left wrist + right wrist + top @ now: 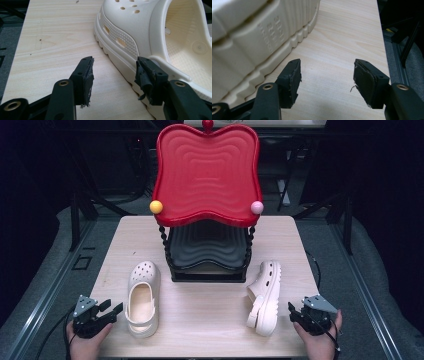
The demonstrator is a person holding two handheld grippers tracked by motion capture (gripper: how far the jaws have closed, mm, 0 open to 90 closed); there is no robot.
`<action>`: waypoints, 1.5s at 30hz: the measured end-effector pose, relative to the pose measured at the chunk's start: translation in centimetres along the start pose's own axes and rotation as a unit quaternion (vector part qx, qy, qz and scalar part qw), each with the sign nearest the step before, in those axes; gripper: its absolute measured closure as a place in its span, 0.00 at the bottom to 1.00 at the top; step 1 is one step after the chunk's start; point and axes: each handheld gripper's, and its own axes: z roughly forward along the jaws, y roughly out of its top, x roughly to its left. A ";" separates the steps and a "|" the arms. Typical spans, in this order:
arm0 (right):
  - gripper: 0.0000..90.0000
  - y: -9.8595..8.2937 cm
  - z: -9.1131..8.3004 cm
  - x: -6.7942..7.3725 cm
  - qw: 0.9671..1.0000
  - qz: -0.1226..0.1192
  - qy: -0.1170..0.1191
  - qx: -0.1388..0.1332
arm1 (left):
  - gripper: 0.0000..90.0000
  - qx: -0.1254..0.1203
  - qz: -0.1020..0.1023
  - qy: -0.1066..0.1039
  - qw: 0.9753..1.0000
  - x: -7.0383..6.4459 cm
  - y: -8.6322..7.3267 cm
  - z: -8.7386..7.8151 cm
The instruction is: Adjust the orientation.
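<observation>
Both grippers, left (111, 310) and right (295, 311), gape empty beside the two clogs on the table (210, 315), one upright (142, 297), one on its side (265, 295), and we judge them light, springy foam, best pinched at the heel rim.

Lab: dark curtained surround, aluminium frame rails (42, 307), test table (210, 320).

Left gripper (111, 311), right gripper (294, 312) agape.
</observation>
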 end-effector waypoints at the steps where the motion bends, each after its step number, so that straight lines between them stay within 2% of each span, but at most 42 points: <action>1: 0.44 0.0 0.0 -0.1 1.000 0.002 0.002 -0.006 | 0.54 -0.001 0.001 -0.001 1.000 0.0 0.0 0.0; 6: 0.49 -0.2 -0.2 -0.1 1.000 0.011 0.007 -0.013 | 0.54 -0.012 0.005 0.002 1.000 -0.3 0.0 -0.3; 8: 0.51 -0.3 -0.2 0.1 1.000 0.028 0.008 -0.002 | 0.54 -0.016 0.001 -0.005 1.000 -0.4 0.1 -0.5; 11: 0.51 -0.2 -0.3 0.2 0.999 0.031 0.010 -0.002 | 0.54 -0.009 0.000 -0.001 1.000 -0.5 0.0 -0.7; 12: 0.51 -0.2 -0.3 0.3 0.999 0.031 0.015 -0.004 | 0.54 0.000 -0.003 0.006 1.000 -0.6 0.1 -0.9; 17: 0.52 -0.1 -0.6 0.4 0.999 0.032 0.024 -0.007 | 0.57 -0.009 -0.011 -0.007 1.000 -0.7 0.4 -1.3; 18: 0.51 -0.1 -0.6 0.4 0.999 0.026 0.020 -0.014 | 0.57 -0.016 -0.001 -0.018 1.000 -1.2 0.8 -1.7; 21: 0.51 -0.1 -0.6 0.4 0.999 0.033 0.019 -0.013 | 0.62 -0.030 0.013 -0.035 0.999 -2.1 1.6 -2.2; 23: 0.51 -0.1 -0.6 0.4 0.999 0.035 0.019 -0.013 | 0.63 -0.034 0.021 -0.036 0.999 -2.4 1.9 -2.3; 24: 0.51 -0.2 -0.6 0.4 0.999 0.038 0.019 -0.015 | 0.63 -0.038 0.033 -0.033 0.998 -2.9 2.6 -2.2; 25: 0.51 -0.2 -0.7 0.4 0.999 0.040 0.018 -0.015 | 0.63 -0.041 0.037 -0.035 0.998 -3.1 3.1 -2.0; 26: 0.51 -0.2 -0.8 0.3 0.999 0.043 0.019 -0.012 | 0.63 -0.041 0.037 -0.035 0.998 -3.1 3.1 -2.0; 29: 0.51 -0.2 -0.8 0.3 0.998 0.049 0.021 -0.015 | 0.66 -0.030 0.061 -0.033 0.997 -3.9 3.9 -1.0; 30: 0.51 -0.2 -0.8 0.3 0.998 0.049 0.021 -0.015 | 0.68 -0.030 0.061 -0.033 0.997 -3.9 3.9 -1.0; 32: 0.52 -0.2 -0.7 0.2 0.998 0.053 0.025 -0.012 | 0.71 -0.015 0.086 -0.020 0.996 -4.3 4.4 0.2; 34: 0.52 -0.2 -0.7 0.3 0.998 0.057 0.027 -0.013 | 0.72 -0.016 0.088 -0.019 0.996 -4.4 4.5 0.5; 36: 0.52 -0.3 -0.7 0.2 0.998 0.060 0.027 -0.012 | 0.74 -0.007 0.103 -0.006 0.995 -4.6 5.2 1.5; 38: 0.52 -0.2 -0.8 0.1 0.998 0.062 0.026 -0.014 | 0.75 -0.001 0.109 0.002 0.994 -4.8 5.6 2.1; 43: 0.52 -0.2 -0.9 0.0 0.997 0.063 0.026 -0.018 | 0.77 0.007 0.117 0.016 0.993 -4.9 5.8 3.1; 45: 0.52 -0.3 -0.9 0.1 0.997 0.064 0.029 -0.020 | 0.78 0.004 0.130 0.028 0.991 -5.0 5.7 3.3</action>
